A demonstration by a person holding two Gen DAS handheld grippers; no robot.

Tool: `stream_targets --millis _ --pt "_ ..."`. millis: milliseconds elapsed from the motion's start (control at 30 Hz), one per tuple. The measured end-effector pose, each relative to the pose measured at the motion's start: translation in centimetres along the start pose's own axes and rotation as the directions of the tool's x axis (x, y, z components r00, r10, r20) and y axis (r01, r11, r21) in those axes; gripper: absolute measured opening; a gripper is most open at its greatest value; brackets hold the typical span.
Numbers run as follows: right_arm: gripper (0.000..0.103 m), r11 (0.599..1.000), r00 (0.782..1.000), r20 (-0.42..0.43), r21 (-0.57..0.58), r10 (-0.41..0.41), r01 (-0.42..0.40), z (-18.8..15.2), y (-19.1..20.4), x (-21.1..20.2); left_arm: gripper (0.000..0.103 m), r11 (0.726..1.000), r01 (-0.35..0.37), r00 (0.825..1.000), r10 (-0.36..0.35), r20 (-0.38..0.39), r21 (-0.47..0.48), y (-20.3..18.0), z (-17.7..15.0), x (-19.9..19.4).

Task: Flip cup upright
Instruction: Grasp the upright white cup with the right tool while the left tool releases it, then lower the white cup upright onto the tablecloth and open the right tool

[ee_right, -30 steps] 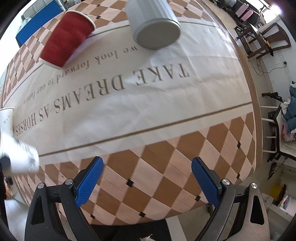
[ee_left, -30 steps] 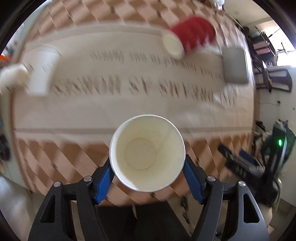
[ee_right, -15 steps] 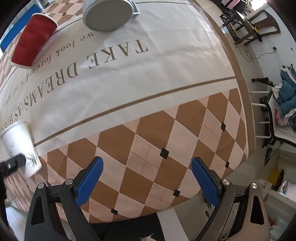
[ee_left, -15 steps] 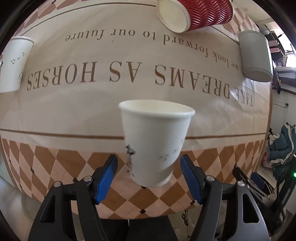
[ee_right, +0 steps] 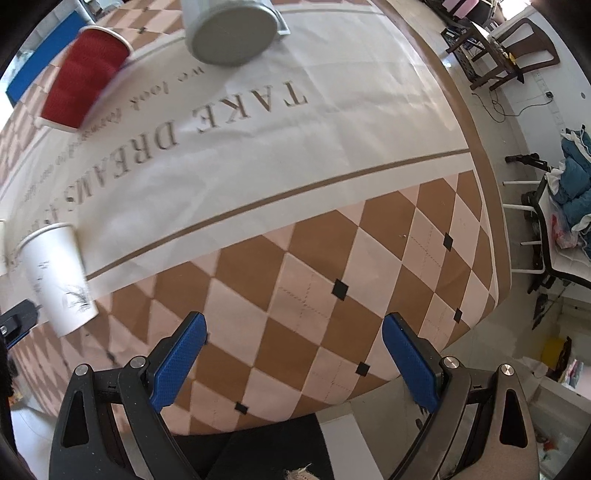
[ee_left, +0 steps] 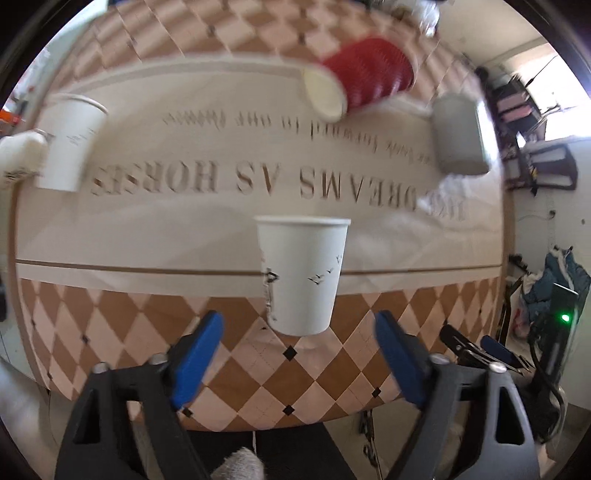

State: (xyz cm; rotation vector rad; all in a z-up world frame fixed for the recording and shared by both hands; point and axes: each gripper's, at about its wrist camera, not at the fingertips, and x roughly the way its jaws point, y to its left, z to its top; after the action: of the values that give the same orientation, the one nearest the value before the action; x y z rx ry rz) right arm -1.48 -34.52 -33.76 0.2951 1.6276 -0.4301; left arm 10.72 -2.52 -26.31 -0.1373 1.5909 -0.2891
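Since half a second ago the left gripper (ee_left: 297, 345) has released and backed off; the white paper cup (ee_left: 302, 275) stands upright on the checkered tablecloth (ee_left: 110, 317). Both grippers gape empty. Light, crushable: grip mid-wall gently.

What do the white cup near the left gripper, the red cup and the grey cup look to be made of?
White cup: likely matte paper, shown by its rolled rim and printed marks. Red cup: probably paper with a ribbed, corrugated sleeve and a pale lining; it lies on its side. Grey cup: smooth, opaque and matte, perhaps ceramic or plastic; the look leaves it open.
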Motion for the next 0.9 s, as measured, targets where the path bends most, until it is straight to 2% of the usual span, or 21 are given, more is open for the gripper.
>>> stream_targets --millis 67,133,200,300,367,533,767,867,900 --pt "0.097 0.999 0.999 0.015 -0.012 0.034 -0.034 -0.2 0.7 -1.2 0.101 1.000 -0.026 0.996 0.027 0.089 -0.008 1.2 -0.9 -1.9" --pt "0.097 0.997 0.997 0.022 -0.025 0.071 -0.070 -0.2 1.7 -2.2 0.102 0.997 -0.078 0.984 0.081 0.156 -0.024 3.0 -1.6 -3.3" --pt "0.097 0.992 0.993 0.027 -0.052 0.115 -0.113 -0.3 3.5 -3.2 0.103 0.981 -0.188 0.960 0.192 0.205 -0.040 5.0 -2.3 -3.4" --pt "0.097 0.980 0.985 0.007 -0.104 0.170 -0.169 -0.1 7.1 -3.6 0.103 0.934 -0.352 0.911 0.355 0.211 -0.055 7.4 -3.0 -1.5" --pt "0.094 0.970 0.980 -0.014 -0.141 0.199 -0.199 -0.1 9.6 -3.3 0.103 0.911 -0.407 0.895 0.411 0.174 -0.063 9.4 -3.0 0.3" --pt "0.083 0.956 0.981 -0.032 -0.220 0.191 -0.194 0.5 15.4 -2.4 0.103 0.898 -0.427 0.895 0.437 0.095 -0.105 13.0 -3.3 3.6" --pt "0.078 0.947 0.980 -0.076 -0.256 0.182 -0.196 1.6 19.6 -0.3 0.103 0.896 -0.421 0.898 0.434 0.074 -0.138 15.7 -3.4 4.8" --pt "0.070 0.943 0.980 -0.097 -0.269 0.175 -0.195 1.7 21.0 0.7 0.103 0.898 -0.412 0.903 0.425 0.063 -0.156 16.6 -3.5 4.8" --pt "0.064 0.942 0.979 -0.103 -0.271 0.176 -0.197 1.6 21.2 0.9 0.103 0.898 -0.410 0.904 0.423 0.059 -0.158 16.7 -3.6 4.8"
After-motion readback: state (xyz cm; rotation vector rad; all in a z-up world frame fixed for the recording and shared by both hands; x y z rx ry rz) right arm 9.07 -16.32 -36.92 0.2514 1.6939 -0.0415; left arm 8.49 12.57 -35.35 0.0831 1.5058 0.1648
